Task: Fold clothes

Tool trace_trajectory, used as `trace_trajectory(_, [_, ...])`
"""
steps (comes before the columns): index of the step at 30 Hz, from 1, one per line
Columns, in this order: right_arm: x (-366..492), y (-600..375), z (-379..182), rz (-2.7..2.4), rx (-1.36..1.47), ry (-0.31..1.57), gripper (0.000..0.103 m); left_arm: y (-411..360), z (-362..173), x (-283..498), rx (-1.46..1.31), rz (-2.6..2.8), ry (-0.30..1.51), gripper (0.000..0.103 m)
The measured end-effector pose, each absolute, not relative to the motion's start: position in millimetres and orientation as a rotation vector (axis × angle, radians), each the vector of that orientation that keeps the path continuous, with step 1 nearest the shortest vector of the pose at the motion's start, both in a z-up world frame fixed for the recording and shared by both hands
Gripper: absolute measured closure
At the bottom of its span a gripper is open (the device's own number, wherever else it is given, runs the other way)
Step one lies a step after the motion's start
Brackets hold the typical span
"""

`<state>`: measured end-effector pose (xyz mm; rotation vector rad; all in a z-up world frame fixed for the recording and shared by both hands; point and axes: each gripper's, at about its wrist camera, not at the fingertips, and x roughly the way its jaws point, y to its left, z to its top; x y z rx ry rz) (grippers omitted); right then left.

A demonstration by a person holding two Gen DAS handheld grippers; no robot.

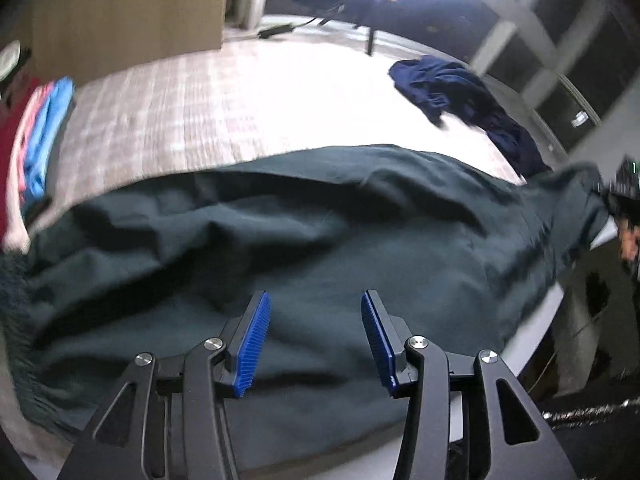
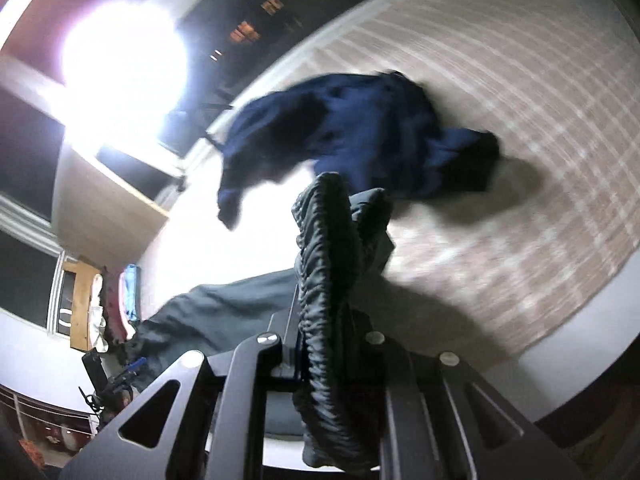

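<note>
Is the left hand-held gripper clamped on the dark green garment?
No, the left hand-held gripper hangs open above the dark green garment.

The wrinkled dark green cotton garment (image 1: 304,240) lies spread across the near edge of the pale checked woven bedcover (image 1: 240,96). Behind it to the right sits the crumpled navy blue cloth garment (image 1: 452,92). The stack of folded red, pink and blue clothes (image 1: 34,136) rests at the far left of the bedcover, well apart from both.
</note>
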<state>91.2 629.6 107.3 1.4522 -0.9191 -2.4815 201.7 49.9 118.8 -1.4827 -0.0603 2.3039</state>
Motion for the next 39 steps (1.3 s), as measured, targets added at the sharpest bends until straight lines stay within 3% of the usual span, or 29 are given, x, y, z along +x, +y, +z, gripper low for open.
trace_trajectory(6, [89,523,149,-2.472,1.347,-0.830,0.092,-11,129,228,-1.440,2.291,-0.058,0.056])
trace_trajectory(12, [81,458,143,-2.475,1.354,-0.800,0.092,-21,129,223,-1.407,2.232,-0.021,0.056])
trace_trajectory(21, [90,570,106,-2.666,1.633,-0.696,0.092,67,144,180,-1.303,2.135,0.230,0.056])
trace_trajectory(28, [96,659,76,-2.774,1.882,-0.568,0.092,140,133,147,-1.335,2.064,0.259,0.055])
trace_trajectory(34, [100,667,62,-2.714,2.163,-0.237,0.072,197,124,121,-1.330,2.028,0.386,0.055])
trace_trajectory(37, [98,654,103,-2.789,2.005,-0.167,0.069,219,112,111,-1.316,2.002,0.487,0.055])
trace_trajectory(39, [90,640,131,-2.796,1.843,-0.178,0.061,227,101,106,-1.327,1.986,0.542,0.057])
